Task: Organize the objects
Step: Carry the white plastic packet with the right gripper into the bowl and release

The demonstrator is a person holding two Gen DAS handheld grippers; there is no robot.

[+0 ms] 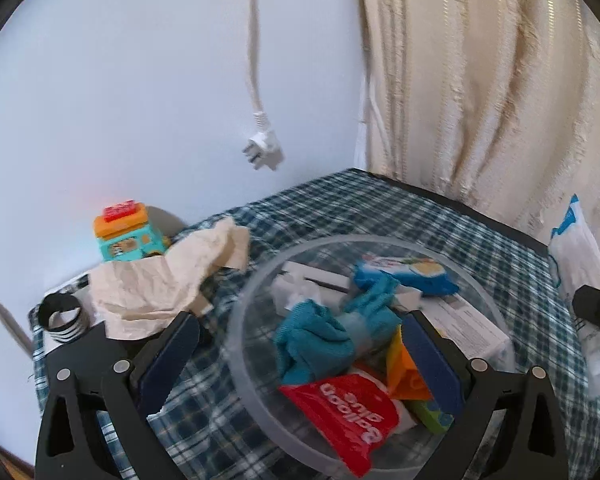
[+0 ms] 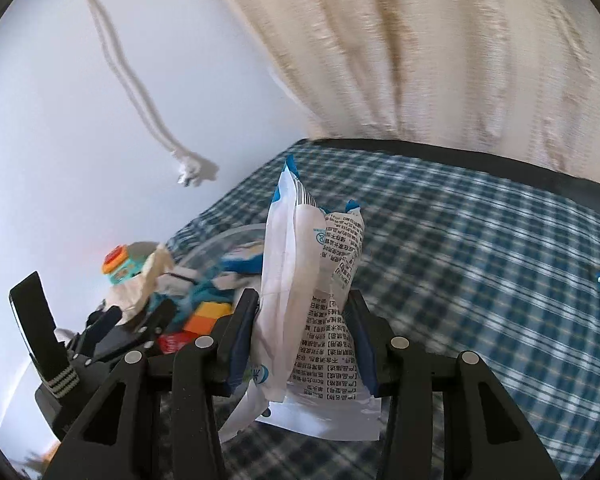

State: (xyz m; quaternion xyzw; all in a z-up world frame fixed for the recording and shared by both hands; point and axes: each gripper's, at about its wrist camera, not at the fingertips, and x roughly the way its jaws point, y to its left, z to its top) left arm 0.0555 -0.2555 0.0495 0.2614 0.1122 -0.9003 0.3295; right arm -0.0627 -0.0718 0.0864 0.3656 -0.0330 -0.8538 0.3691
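Left gripper [image 1: 296, 356] sits with jaws spread wide around the near rim of the clear bowl [image 1: 452, 256], holding nothing. Right gripper [image 2: 300, 344] is clamped on a white packet [image 2: 300, 280] above the checked cloth [image 2: 480, 264], looks mid-carry, so next it probably needs to swing over the bowl and let go.

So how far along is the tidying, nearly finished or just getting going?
Roughly midway. Done: the clear bowl already holds a teal cloth, a red balloon-glue packet and small boxes. In hand: the right gripper is shut on a white printed packet; the left gripper straddles the bowl's rim, open. Left: crumpled paper, a toy truck and a striped roll remain outside the bowl.
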